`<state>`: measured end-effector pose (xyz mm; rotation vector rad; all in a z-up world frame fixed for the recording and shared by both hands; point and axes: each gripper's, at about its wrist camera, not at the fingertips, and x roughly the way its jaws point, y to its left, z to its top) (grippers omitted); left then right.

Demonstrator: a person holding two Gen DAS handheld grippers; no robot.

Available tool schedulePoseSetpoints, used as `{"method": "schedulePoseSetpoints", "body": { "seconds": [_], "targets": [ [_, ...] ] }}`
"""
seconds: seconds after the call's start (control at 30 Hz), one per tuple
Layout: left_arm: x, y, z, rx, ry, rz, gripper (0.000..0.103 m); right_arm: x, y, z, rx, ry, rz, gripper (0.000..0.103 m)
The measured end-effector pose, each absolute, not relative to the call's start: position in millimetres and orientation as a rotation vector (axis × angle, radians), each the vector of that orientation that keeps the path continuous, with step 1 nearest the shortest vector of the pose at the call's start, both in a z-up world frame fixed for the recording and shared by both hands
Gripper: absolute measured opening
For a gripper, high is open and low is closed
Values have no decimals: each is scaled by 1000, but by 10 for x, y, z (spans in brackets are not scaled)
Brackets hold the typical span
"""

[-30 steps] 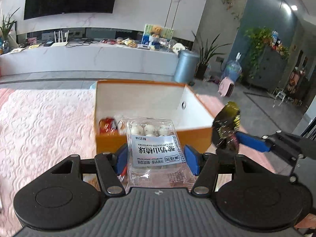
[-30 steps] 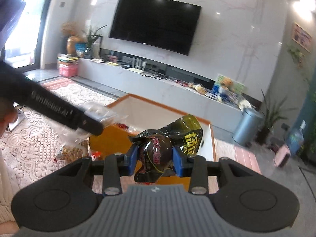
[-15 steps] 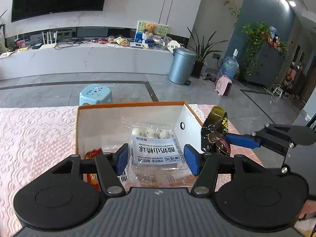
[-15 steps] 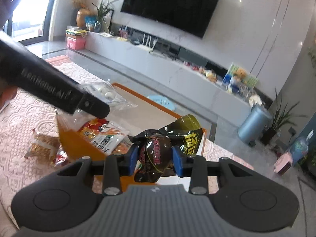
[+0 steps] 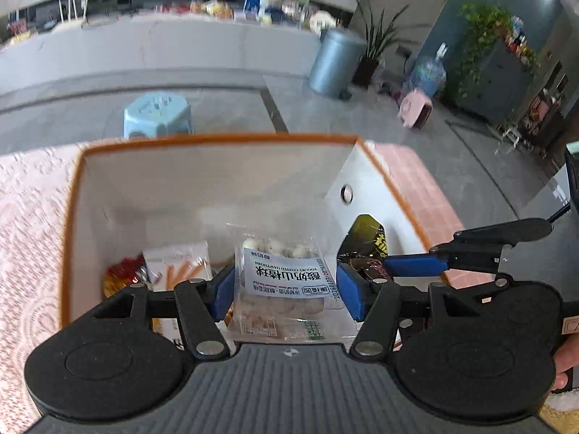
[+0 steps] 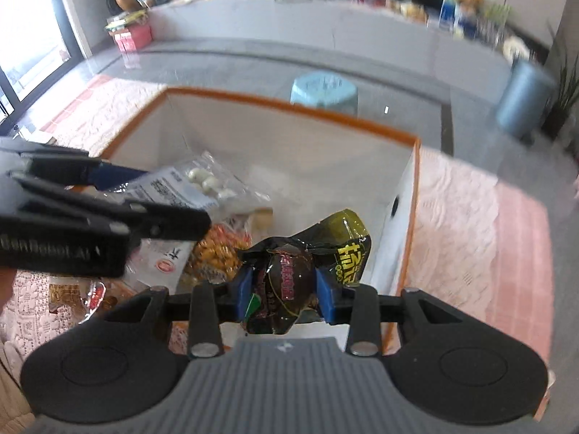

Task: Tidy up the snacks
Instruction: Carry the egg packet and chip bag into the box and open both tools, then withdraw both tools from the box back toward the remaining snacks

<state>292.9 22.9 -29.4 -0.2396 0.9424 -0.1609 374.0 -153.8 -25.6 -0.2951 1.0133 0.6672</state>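
An orange box with white inside walls stands open on the pink lace cloth; it also shows in the right wrist view. My left gripper is shut on a clear packet of white yogurt hawthorn balls and holds it over the box's inside; the packet also shows in the right wrist view. My right gripper is shut on a dark crinkled snack packet with yellow print, also over the box, right of the left gripper. It shows in the left wrist view.
Several snack packets lie in the box's bottom, among them an orange one. More packets lie on the cloth left of the box. A light blue stool and a grey bin stand on the floor beyond.
Both grippers moved forward and down over the box with their packets still held. The box's inside now fills both views.
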Motion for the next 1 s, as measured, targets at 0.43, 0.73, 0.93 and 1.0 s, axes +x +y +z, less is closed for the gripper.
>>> {"method": "schedulePoseSetpoints", "body": {
  "seconds": [0.43, 0.73, 0.93, 1.0],
  "targets": [
    [3078, 233, -588, -252, 1092, -142, 56, 3884, -1340, -641, -370, 1163, 659, 36],
    [2968, 332, -462, -267, 1076, -134, 60, 3955, -1254, -672, -390, 1206, 605, 38],
    [2879, 350, -291, -270, 1058, -121, 62, 3889, -1272, -553, -386, 1185, 573, 54],
    [2824, 356, -215, -269, 1046, -116, 63, 3838, -1292, -476, -383, 1169, 568, 54]
  ]
}}
